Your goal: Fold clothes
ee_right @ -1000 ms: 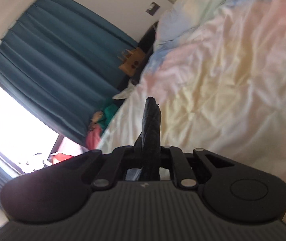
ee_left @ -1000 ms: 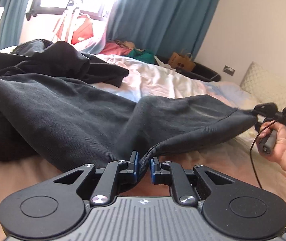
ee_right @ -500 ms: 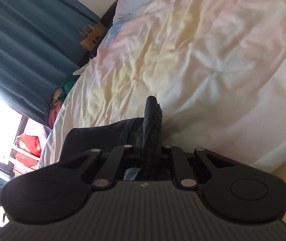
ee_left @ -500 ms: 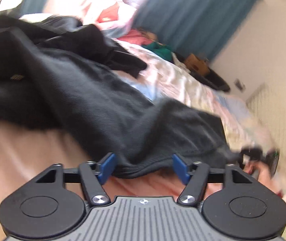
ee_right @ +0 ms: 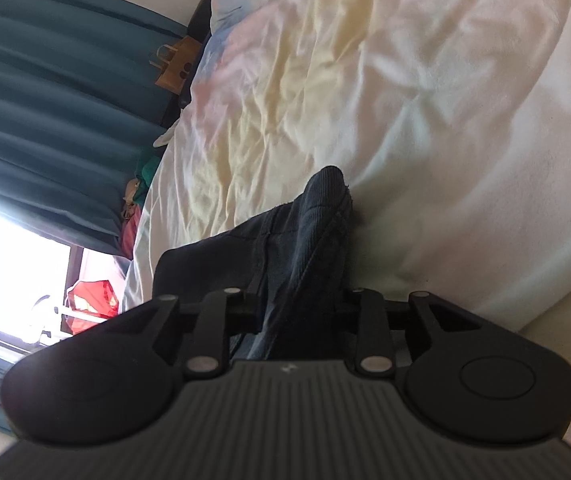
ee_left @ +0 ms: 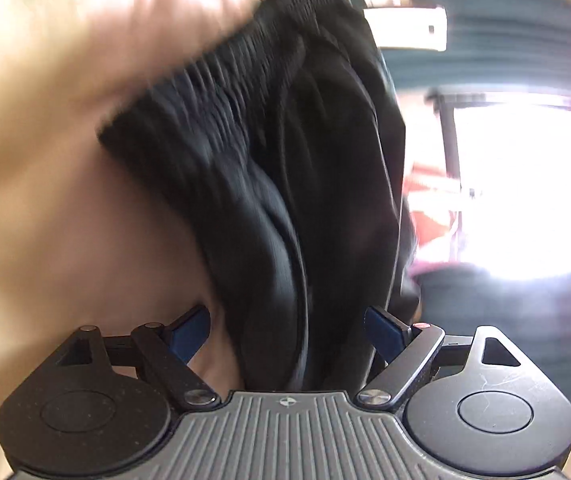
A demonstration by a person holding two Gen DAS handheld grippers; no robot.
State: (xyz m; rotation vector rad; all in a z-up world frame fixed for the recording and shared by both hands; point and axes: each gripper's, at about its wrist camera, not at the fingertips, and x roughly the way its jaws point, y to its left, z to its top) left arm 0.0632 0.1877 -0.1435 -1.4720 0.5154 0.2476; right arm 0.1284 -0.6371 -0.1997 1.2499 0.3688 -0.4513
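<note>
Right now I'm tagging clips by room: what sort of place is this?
Most likely a bedroom: a bed with a rumpled pastel sheet, teal curtains at a bright window, and dark clothes lying on it.

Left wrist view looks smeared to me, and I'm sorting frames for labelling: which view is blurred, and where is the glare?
Left wrist view: heavy motion blur over the black garment, window blown out white at right. Right wrist view: sharper, bedsheet evenly lit, window glare only at the left edge.
</note>
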